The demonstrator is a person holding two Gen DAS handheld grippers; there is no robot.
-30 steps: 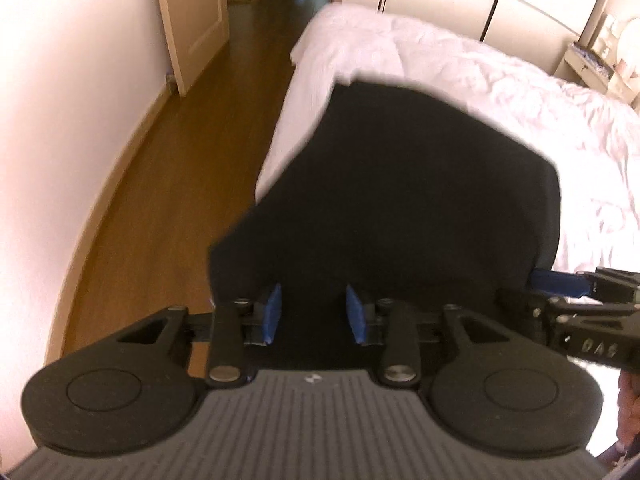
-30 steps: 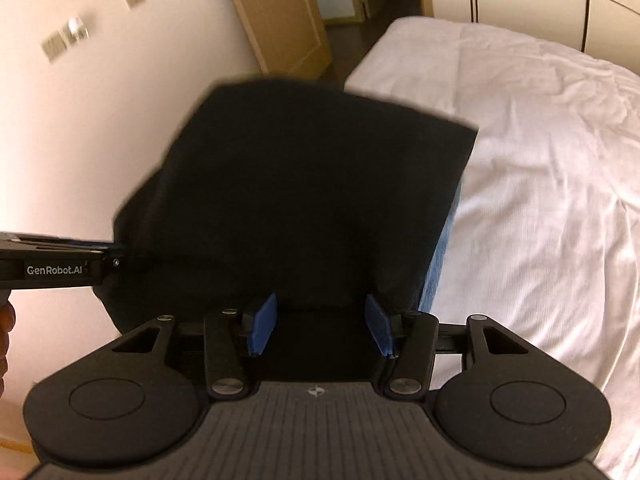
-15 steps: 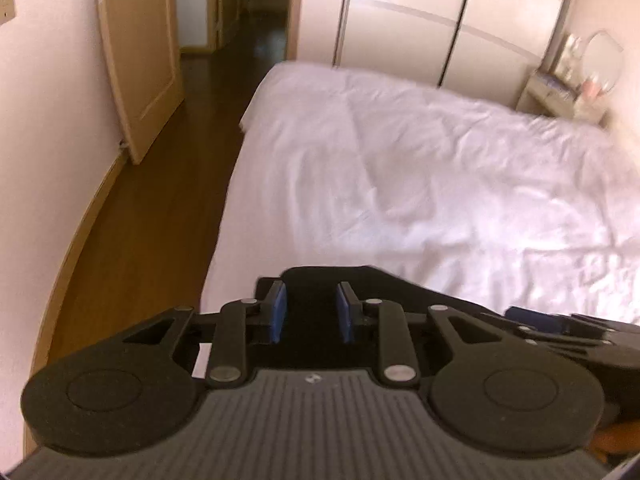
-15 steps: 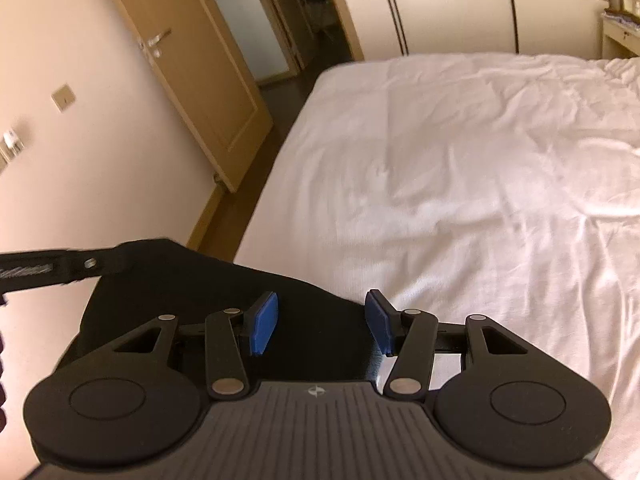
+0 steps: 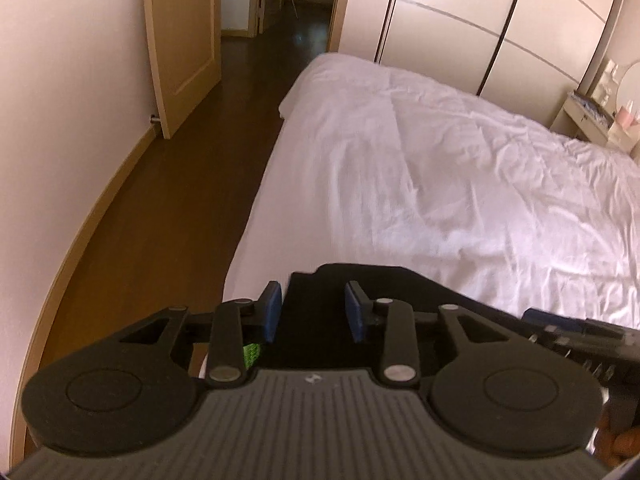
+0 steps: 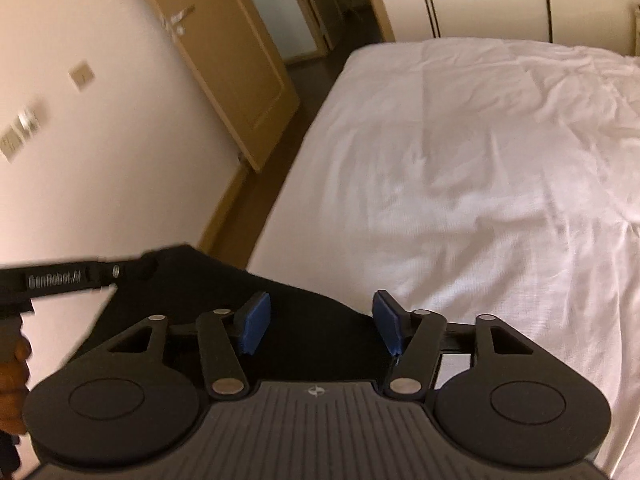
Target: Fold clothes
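Both tools are spreading their blue pads, and neither presses on anything. The left tool stands over the near edge of the black garment, cloth showing in the gap; the right tool is wider, over the same cloth. The garment lies low in both frames at the near corner of the white bed, whose sheet runs bare toward the wardrobe. Only the left view shows a bedside table at right; the right view shows the door handle at upper left.

A black garment lies flat at the near edge of the white bed.
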